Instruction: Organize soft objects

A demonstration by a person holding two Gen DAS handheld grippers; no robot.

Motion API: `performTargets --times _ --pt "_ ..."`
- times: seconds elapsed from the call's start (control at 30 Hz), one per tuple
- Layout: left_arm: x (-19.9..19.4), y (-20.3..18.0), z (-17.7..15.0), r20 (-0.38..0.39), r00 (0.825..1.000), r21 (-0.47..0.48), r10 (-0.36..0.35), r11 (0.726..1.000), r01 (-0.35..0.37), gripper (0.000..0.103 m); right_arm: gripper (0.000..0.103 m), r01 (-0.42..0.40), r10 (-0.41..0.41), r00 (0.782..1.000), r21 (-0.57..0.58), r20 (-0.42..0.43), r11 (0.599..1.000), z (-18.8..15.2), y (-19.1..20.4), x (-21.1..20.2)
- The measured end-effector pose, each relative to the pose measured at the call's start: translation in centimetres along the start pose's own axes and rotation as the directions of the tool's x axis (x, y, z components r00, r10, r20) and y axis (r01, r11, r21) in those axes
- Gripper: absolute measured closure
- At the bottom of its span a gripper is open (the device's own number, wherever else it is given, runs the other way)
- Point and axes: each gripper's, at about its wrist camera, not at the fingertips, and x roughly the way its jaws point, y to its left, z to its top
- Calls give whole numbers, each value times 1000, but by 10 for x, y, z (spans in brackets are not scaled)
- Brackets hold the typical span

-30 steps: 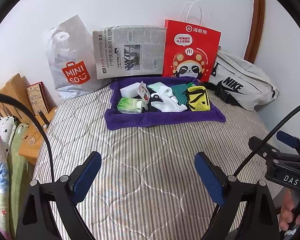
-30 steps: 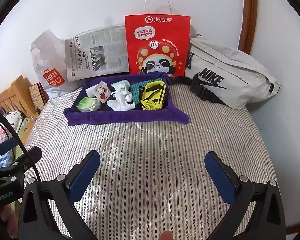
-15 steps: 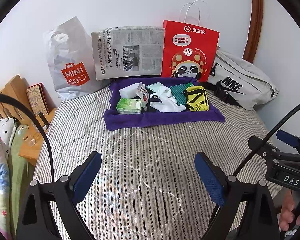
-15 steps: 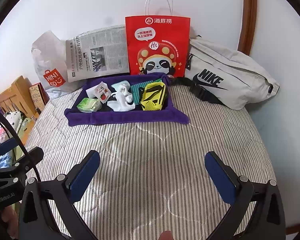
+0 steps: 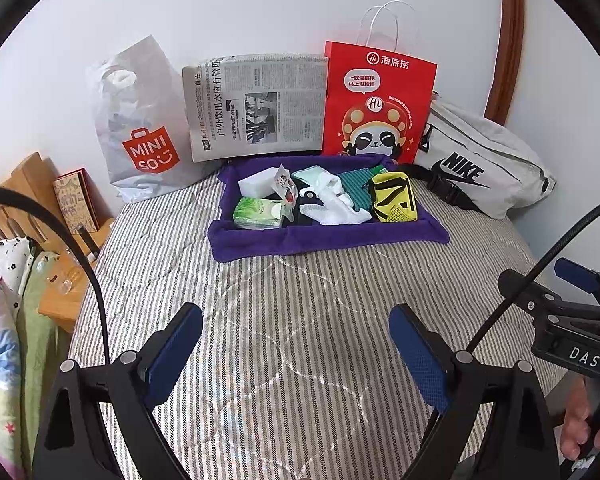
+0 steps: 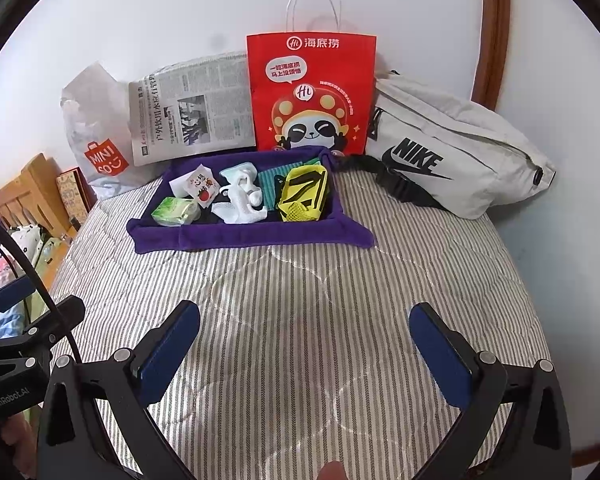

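A purple cloth tray (image 5: pixel 324 238) (image 6: pixel 252 236) lies at the far end of the striped bed. It holds a green tissue pack (image 5: pixel 258 213) (image 6: pixel 174 211), a white block (image 5: pixel 256 183), a small printed packet (image 5: pixel 286 186) (image 6: pixel 198 186), white socks (image 5: pixel 336 204) (image 6: pixel 240 200), a teal cloth (image 5: pixel 356 188) and a yellow pouch (image 5: pixel 394 198) (image 6: pixel 302 194). My left gripper (image 5: pixel 296 344) and my right gripper (image 6: pixel 306 340) both hover open over the near part of the bed, well short of the tray, with nothing between their fingers.
Against the wall stand a white Miniso bag (image 5: pixel 140 128), a newspaper (image 5: pixel 256 108), a red paper bag (image 5: pixel 376 104) and a grey Nike bag (image 5: pixel 484 164). A wooden bedside shelf (image 5: pixel 60 280) and bedding sit left. The striped mattress (image 6: pixel 320 280) lies between grippers and tray.
Both cameras have shifted very slightly; the tray sits a touch lower and nearer in the views. Both grippers stay open and nothing was picked up.
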Motion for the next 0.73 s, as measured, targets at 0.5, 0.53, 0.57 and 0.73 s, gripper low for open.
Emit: performTargets --times 0.5,0.53,0.57,0.73 --pt "-2 1 1 11 1000 13 -5 1000 5 8 0 -12 12 1000 -2 5 1000 1 -1 -6" --pt "-3 0 1 11 1000 7 -4 1000 4 8 0 -11 11 1000 -3 3 1000 0 0 -5" --pt "-3 1 2 11 1000 7 -7 1000 7 8 0 -12 12 1000 -3 1 1000 1 0 -5" --pt "-3 4 2 22 1000 13 -12 1000 12 8 0 -6 6 1000 -5 -4 1000 1 1 -3"
